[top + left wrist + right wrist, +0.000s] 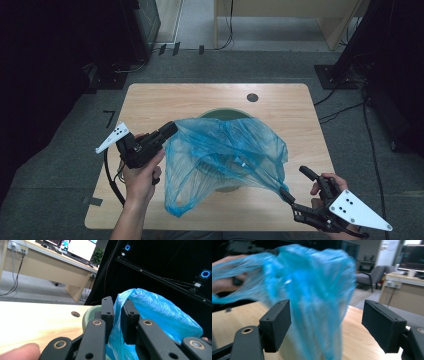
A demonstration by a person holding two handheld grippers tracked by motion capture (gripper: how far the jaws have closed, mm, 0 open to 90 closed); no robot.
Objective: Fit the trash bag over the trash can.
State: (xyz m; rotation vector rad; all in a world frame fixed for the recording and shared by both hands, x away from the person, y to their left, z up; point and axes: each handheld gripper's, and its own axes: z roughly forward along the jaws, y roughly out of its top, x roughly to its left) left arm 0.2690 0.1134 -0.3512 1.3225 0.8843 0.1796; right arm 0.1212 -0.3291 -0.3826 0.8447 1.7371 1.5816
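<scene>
Item: blue plastic bag (225,150), thin and see-through, spread in the middle of the high view over a pale green bowl (225,114) on the wooden table (150,105); the bowl's rim shows just above the bag and its shape shows through the film. Left hand (142,172), lower left of the high view: forearm rising from the bottom edge, fist around the left gripper (169,130), which points up and to the right at the bag's upper left edge. In the left gripper view its jaws stand close together with a fold of blue film pinched between them, the bowl's rim just behind and a fingertip (18,351) at the lower left corner. Right hand (327,187), lower right of the high view: the right gripper (286,194) points up and left, the bag's stretched lower right corner drawn to a point at its tip. In the right gripper view its jaws stand wide apart, the bag hanging blurred between them, touching the left pad or just in front of it, clear of the right one. That view also shows an office chair (368,277) and desk at the upper right; the left gripper view shows monitors (78,248) at the top.
</scene>
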